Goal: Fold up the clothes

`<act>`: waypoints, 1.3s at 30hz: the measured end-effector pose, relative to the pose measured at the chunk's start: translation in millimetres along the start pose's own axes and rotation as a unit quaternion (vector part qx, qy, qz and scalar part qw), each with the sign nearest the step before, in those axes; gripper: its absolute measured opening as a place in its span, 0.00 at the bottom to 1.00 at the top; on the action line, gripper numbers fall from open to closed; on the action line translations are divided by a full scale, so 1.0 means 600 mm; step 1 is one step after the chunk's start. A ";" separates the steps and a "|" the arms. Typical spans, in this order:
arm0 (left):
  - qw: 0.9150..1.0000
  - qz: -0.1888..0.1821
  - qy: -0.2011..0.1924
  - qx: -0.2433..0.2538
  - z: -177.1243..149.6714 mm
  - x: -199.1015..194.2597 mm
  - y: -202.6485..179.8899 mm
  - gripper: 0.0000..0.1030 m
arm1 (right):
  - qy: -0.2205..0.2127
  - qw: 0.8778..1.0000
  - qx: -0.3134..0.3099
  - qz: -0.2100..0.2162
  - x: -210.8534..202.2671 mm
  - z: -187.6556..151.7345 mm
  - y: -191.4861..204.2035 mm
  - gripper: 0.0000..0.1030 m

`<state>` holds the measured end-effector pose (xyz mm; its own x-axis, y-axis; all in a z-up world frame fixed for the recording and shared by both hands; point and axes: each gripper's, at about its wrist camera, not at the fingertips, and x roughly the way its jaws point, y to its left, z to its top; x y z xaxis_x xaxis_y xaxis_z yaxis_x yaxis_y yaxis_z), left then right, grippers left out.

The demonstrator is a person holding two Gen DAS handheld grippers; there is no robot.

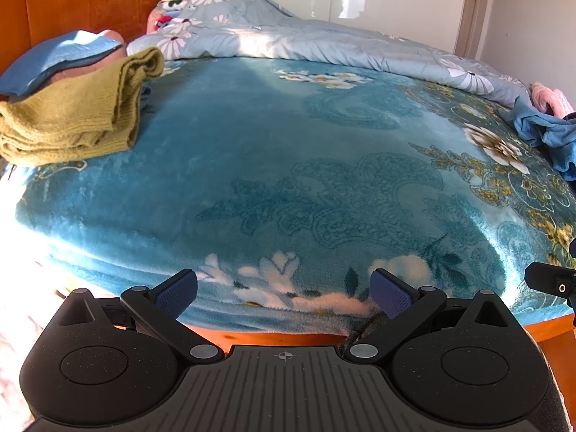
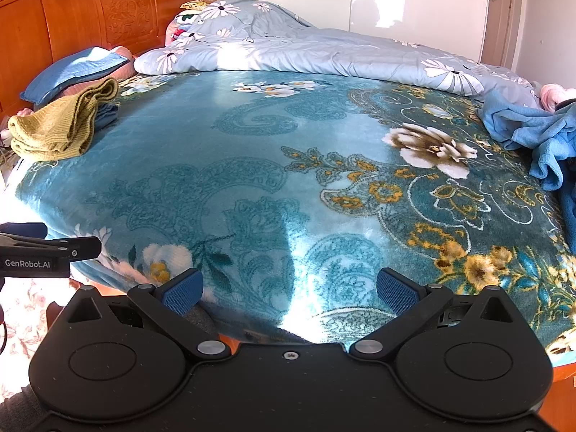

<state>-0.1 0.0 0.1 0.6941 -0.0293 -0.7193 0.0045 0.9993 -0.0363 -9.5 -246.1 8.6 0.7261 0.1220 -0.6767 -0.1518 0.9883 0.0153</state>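
Note:
A folded olive-green knit garment lies at the bed's left edge; it also shows in the right wrist view. A crumpled blue garment lies unfolded at the bed's right side, larger in the right wrist view. My left gripper is open and empty over the bed's near edge. My right gripper is open and empty over the near edge too. Part of the right gripper shows at the left view's right edge; the left gripper shows at the right view's left edge.
The bed is covered by a teal floral blanket. A pale blue daisy quilt is bunched along the far side. A blue pillow leans by the wooden headboard. A pink item sits at far right.

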 end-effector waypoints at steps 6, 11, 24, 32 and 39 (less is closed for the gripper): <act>1.000 -0.001 0.001 0.000 -0.002 -0.001 -0.001 1.00 | 0.001 1.000 0.001 0.001 0.000 -0.001 -0.001 0.99; 1.000 0.000 0.002 0.000 -0.009 -0.002 0.000 1.00 | 0.002 1.000 0.003 0.002 -0.001 -0.001 -0.001 0.99; 1.000 0.008 0.000 -0.001 0.005 0.006 -0.004 1.00 | 0.004 1.000 0.015 0.005 0.005 -0.002 -0.016 0.99; 0.996 -0.035 -0.039 -0.076 0.058 0.023 0.015 1.00 | -0.085 0.991 0.081 -0.058 -0.019 0.036 -0.119 0.99; 0.989 -0.072 -0.099 -0.086 0.066 0.026 0.016 1.00 | -0.203 0.951 0.180 -0.151 -0.065 0.066 -0.275 0.99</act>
<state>39.4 10.3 15.8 0.8221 -0.1489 -0.5496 0.0021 0.9660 -0.2587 13.8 -410.5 61.4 0.9098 -0.2196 -0.3521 0.2916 0.9420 0.1660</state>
